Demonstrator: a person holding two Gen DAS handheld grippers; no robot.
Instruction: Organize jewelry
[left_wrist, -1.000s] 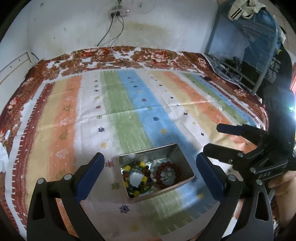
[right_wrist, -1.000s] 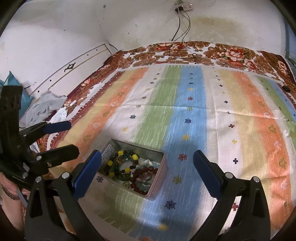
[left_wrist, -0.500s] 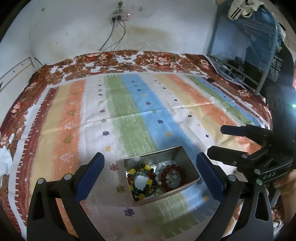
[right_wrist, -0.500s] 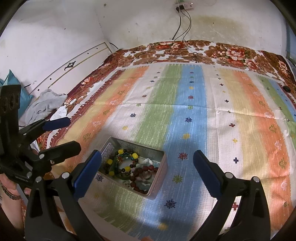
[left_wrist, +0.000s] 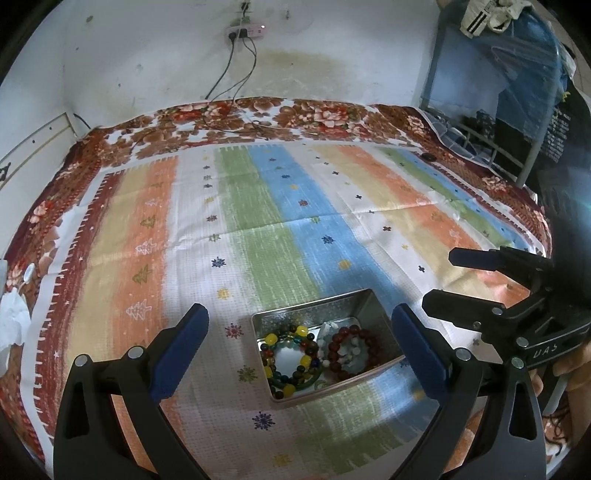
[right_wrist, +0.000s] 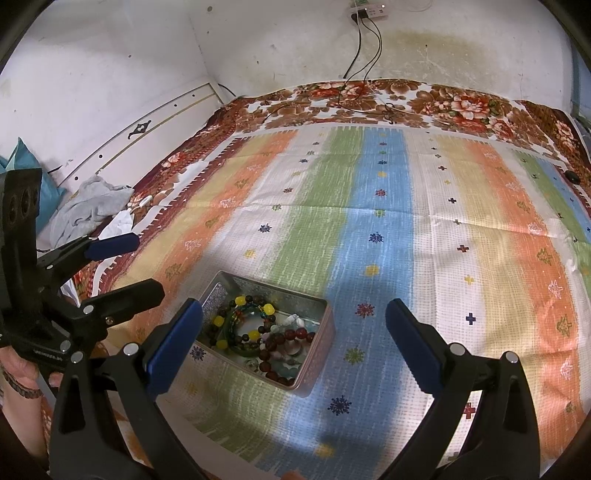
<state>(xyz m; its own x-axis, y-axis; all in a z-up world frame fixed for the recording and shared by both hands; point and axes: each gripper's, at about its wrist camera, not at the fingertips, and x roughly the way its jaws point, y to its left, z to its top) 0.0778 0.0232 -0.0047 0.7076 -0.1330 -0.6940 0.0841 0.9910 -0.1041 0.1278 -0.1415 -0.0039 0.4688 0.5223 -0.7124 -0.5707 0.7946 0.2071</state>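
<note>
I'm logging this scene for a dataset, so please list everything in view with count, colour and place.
tin: one, silver, on the cloth, near edge
bracelets: at least two, one multicoloured, one dark red, in the tin
cloth: one, striped, over the floral blanket
power strip: one, white, on the wall
grey clothes: one heap, at the bed's left edge
left tongs: open, blue pads, above the tin
right tongs: open, blue pads, above the tin
</note>
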